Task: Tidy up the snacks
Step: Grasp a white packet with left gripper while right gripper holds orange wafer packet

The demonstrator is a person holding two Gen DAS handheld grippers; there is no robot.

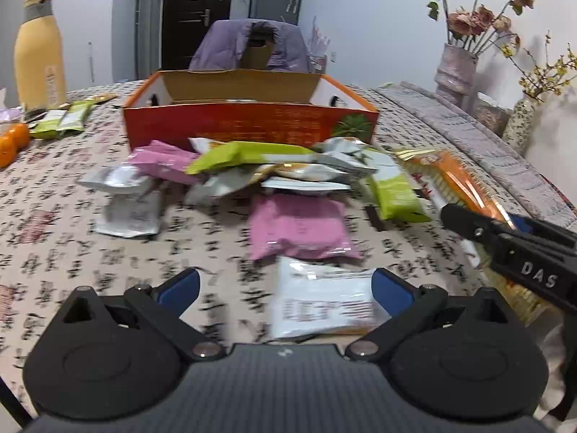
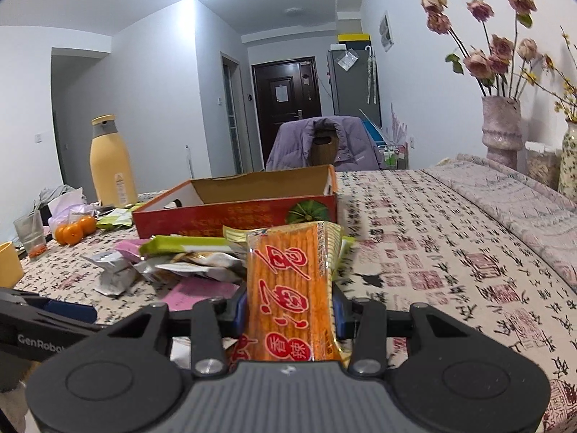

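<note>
Snacks [image 1: 274, 176] lie heaped on a table [image 1: 54, 252] covered in a calligraphy-print cloth, just in front of an open orange box [image 1: 249, 122]. The right gripper [image 2: 288, 314] has its blue pads pressed against both sides of an orange packet [image 2: 288, 281] printed with red characters, holding it upright and tilted toward the box. The left gripper [image 1: 285, 285] hovers over the near edge of the heap, its jaws spread wide and gripping nothing, with a white packet [image 1: 324, 303] lying on the cloth between the fingers and a pink packet [image 1: 299, 227] just beyond. A yellow bottle [image 2: 110, 162] and oranges [image 2: 74, 231] stand at the table's far left; vases [image 2: 501, 126] of dried flowers line the right edge.
</note>
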